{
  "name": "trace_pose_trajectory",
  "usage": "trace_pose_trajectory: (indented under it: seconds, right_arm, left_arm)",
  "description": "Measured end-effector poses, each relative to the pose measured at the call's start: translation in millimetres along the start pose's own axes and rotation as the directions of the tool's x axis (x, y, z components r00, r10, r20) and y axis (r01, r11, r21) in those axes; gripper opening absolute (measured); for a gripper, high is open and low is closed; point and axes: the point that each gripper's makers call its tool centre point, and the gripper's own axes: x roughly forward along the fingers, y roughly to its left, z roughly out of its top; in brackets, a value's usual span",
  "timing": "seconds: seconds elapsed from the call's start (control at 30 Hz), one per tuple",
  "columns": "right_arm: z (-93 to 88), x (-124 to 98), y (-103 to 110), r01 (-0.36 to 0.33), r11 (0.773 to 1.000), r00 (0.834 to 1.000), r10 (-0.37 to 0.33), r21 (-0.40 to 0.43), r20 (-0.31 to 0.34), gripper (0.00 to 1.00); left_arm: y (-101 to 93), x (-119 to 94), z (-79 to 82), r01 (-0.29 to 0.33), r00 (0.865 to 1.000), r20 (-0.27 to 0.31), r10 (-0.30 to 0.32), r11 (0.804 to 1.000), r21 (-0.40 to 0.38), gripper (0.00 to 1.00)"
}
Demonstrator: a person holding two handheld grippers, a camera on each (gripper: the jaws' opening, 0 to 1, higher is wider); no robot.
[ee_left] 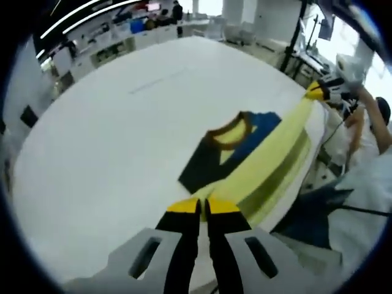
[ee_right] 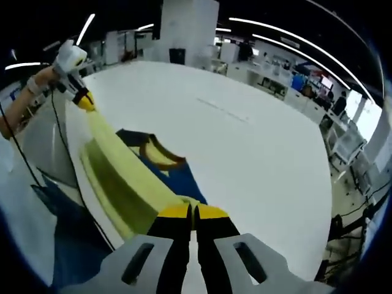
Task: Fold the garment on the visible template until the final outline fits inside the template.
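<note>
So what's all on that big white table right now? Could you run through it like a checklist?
Surface: white table, faint line marked on it.
Job's things: yellow and blue garment, stretched between the two grippers at the table's near edge; brown-trimmed collar.
Clutter: nothing seen.
Grippers: left gripper and right gripper each shut on the garment's yellow edge.
Cables: dark cable hanging below the person's hand.
Surroundings: desks, ceiling strip lights.
</note>
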Motion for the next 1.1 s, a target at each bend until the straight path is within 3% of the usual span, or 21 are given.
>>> trace_pose_trajectory:
  seconds: [0.33, 0.43, 0.53, 1.1]
  right_arm:
    - [-6.3, 17, -7, -0.008, 0.999, 1.000, 0.007, 0.033, 0.005, 0.03]
    - [-7.4, 22, -9, -0.016, 0.997, 1.000, 0.016, 0.070, 0.005, 0.03]
    - [-10.7, 29, -17, -0.010, 0.990, 1.000, 0.010, 0.138, 0.005, 0.03]
    - [-25.6, 61, -26, 0.008, 0.961, 1.000, -0.011, 0.275, 0.009, 0.03]
  left_arm:
    - [7.3, 14, 0.8, 0.004, 1.000, 0.012, -0.004, 0.999, -0.034, 0.00]
    - [10.3, 20, -0.9, 0.019, 1.000, 0.000, -0.019, 0.995, -0.097, 0.00]
    - [14.1, 26, 2.1, 0.026, 0.999, 0.025, -0.022, 0.984, -0.176, 0.00]
    - [26.1, 51, -3.8, 0.012, 0.999, 0.053, 0.004, 0.955, -0.298, 0.00]
